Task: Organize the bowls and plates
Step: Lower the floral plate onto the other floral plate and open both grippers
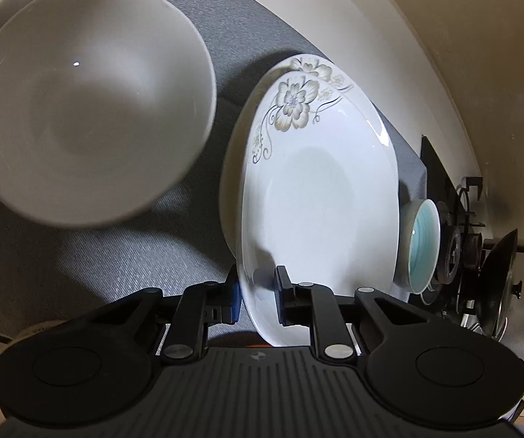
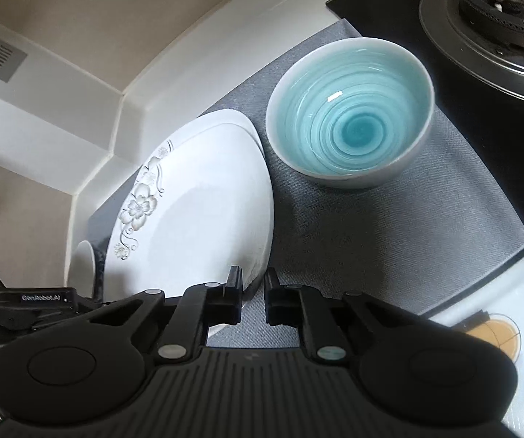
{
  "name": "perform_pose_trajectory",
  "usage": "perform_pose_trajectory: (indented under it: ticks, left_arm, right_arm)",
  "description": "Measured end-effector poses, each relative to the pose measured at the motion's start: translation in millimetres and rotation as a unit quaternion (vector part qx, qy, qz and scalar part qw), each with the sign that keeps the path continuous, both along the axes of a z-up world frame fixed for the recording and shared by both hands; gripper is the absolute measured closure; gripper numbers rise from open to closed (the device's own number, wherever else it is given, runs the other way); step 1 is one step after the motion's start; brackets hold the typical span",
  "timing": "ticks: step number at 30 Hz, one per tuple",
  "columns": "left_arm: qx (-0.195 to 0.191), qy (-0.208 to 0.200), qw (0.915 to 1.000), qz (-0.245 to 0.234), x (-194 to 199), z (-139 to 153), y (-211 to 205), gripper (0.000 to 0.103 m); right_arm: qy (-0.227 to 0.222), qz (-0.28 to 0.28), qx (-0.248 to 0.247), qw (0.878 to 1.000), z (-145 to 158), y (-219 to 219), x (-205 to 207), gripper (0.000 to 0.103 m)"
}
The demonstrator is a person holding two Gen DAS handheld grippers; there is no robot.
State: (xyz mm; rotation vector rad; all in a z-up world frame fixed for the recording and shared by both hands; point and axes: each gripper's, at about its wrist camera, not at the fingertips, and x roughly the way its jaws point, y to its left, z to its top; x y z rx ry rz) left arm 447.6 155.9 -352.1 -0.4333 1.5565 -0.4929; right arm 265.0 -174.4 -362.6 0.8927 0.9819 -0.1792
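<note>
My left gripper [image 1: 257, 290] is shut on the near rim of a white floral plate [image 1: 316, 189], which lies on a second white plate beneath it on the grey mat [image 1: 116, 266]. A large white bowl [image 1: 87, 106] sits to the plates' left. A small blue spiral bowl [image 2: 349, 116] stands on the mat to the plates' right; it also shows in the left wrist view [image 1: 422, 244]. My right gripper [image 2: 254, 299] hovers at the floral plate's [image 2: 196, 219] right edge, jaws slightly apart with nothing between them.
A black gas stove with a burner [image 2: 495, 3] lies right of the mat [image 2: 389, 226]. A dark pan lid [image 1: 499, 284] stands by the stove. A white backsplash ledge [image 2: 79, 116] runs behind. A white counter edge with an orange print [image 2: 499, 335] is near right.
</note>
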Motion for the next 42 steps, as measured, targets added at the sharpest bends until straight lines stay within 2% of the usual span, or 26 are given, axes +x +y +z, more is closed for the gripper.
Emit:
perform_pose_trajectory:
  ticks: [8,11,15,17,19,21,24,28,29,30,32,36,38,42]
  left_arm:
    - [0.011,-0.011,0.9999,0.0,14,3,6,0.085]
    - [0.027,-0.021,0.9993,-0.012,21,-1,-1,0.085]
    - [0.022,-0.019,0.9996,-0.007,24,-5,1,0.085]
    - [0.02,-0.024,0.9995,-0.007,22,-4,3,0.085]
    - [0.021,-0.029,0.9993,-0.007,19,-1,8,0.085]
    - [0.026,-0.035,0.999,-0.009,18,1,8,0.081]
    - [0.043,-0.052,0.9976,-0.015,16,4,5,0.072]
    - [0.045,-0.075,0.9961,-0.015,10,4,3,0.071]
    - [0.044,-0.079,0.9958,-0.017,9,3,3,0.073]
    - [0.037,-0.079,0.996,-0.018,8,3,1,0.082]
    - [0.033,-0.078,0.9961,-0.025,8,4,-2,0.082]
    - [0.036,-0.078,0.9961,-0.02,6,4,-6,0.083]
    - [0.038,-0.079,0.996,-0.02,4,4,-9,0.082]
    - [0.043,-0.074,0.9961,-0.019,1,4,-13,0.082]
  right_arm:
    - [0.0,0.002,-0.04,0.999,-1,11,13,0.09]
    - [-0.001,0.001,-0.04,0.999,-1,11,11,0.09]
    - [0.002,0.016,-0.042,0.999,1,11,12,0.088]
    - [0.005,0.016,-0.031,0.999,0,9,13,0.085]
    - [0.01,0.009,-0.027,1.0,0,6,10,0.076]
    - [0.01,0.001,-0.022,1.0,-1,4,5,0.072]
    - [0.009,-0.012,0.006,1.0,-7,-3,0,0.065]
    - [0.006,-0.029,0.053,0.998,-18,-12,-2,0.054]
    - [0.006,-0.03,0.063,0.998,-21,-12,-1,0.054]
    - [0.005,-0.03,0.075,0.997,-26,-12,-1,0.054]
    - [0.005,-0.033,0.09,0.995,-33,-11,-1,0.058]
    - [-0.021,-0.03,0.097,0.995,-34,-9,0,0.084]
    - [-0.017,-0.013,0.073,0.997,-28,-6,4,0.085]
    - [-0.015,-0.006,0.07,0.997,-27,-10,7,0.085]
